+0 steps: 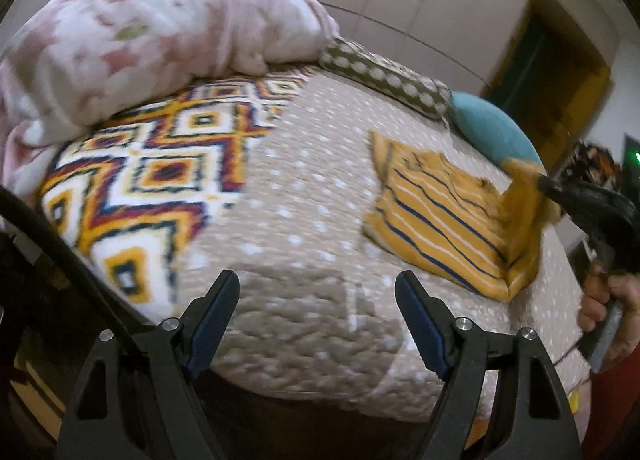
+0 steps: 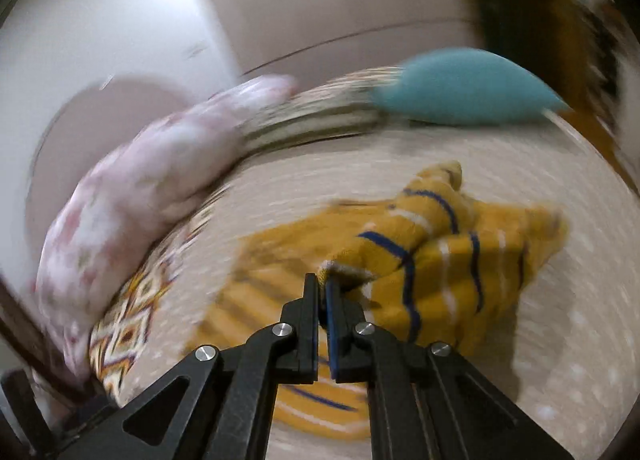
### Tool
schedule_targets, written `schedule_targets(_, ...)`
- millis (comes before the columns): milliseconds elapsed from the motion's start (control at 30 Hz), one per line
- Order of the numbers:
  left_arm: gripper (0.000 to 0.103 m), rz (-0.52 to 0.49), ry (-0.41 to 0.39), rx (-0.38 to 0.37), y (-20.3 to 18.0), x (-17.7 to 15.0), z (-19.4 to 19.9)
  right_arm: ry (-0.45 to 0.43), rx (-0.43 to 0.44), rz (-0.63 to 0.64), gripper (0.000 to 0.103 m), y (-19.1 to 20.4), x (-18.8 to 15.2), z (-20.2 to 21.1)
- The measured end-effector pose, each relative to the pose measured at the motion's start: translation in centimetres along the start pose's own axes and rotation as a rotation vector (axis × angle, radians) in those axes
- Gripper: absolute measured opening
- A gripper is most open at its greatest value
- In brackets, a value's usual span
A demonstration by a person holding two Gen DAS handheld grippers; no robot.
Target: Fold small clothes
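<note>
While the left tongs (image 1: 316, 292) gape empty, the right tongs (image 2: 322, 280) clench the striped garment (image 2: 432, 260).

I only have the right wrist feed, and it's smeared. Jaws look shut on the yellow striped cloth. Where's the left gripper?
Observer: The left gripper is open and empty, over the near edge of the dotted bedspread.
Operator: Is the cloth off the bed?
Observer: Partly. The right gripper lifts one corner; the rest of the yellow striped cloth lies flat.
Operator: Anything left of it?
Observer: A diamond-patterned blanket, apart from the cloth.
</note>
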State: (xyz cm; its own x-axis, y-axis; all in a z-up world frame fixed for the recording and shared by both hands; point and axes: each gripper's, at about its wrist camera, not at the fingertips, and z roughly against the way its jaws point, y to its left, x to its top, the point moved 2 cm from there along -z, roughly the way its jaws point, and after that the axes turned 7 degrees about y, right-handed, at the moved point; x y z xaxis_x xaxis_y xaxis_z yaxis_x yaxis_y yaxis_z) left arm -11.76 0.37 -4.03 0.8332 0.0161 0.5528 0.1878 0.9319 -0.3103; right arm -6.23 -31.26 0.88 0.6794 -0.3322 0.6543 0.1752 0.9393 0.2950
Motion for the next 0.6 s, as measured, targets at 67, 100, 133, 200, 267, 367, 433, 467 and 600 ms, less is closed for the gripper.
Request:
schedule_targets(67,0.079,0.033,-0.013,0.002,1.7,0.0,0.6,0.049,0.019,0.107,0.004,4.9,-0.3,-3.1)
schedule_targets(100,0.079,0.041,-0.017,0.004,2.2,0.0,0.8,0.096,0.035,0.152,0.004,7.4,-0.8,-5.6)
schedule_targets(133,0.079,0.048,-0.018,0.009,2.7,0.0,0.8,0.131,0.039,0.181,0.004,8.9,-1.4,-7.5)
schedule_targets(200,0.079,0.059,-0.019,0.019,3.6,-0.1,0.9,0.217,0.022,0.256,0.004,11.9,-3.6,-11.8)
schedule_targets(267,0.079,0.068,-0.018,0.024,4.4,-0.3,0.9,0.275,-0.012,0.304,0.004,13.4,-5.7,-14.9)
schedule_targets(367,0.079,0.077,-0.004,0.032,4.9,-0.3,0.3,0.274,-0.039,0.32,0.005,13.5,-6.8,-16.3)
schedule_targets(433,0.079,0.079,0.01,0.03,4.9,-0.2,-0.3,0.28,0.01,0.302,0.005,13.0,-6.5,-15.7)
schedule_targets(467,0.079,0.08,0.017,0.024,4.8,0.1,-0.5,0.281,0.027,0.307,0.005,13.0,-6.6,-15.3)
schedule_targets(600,0.08,0.068,0.002,-0.02,3.1,1.7,-1.1,0.265,0.113,0.337,0.005,11.9,-7.4,-12.3)
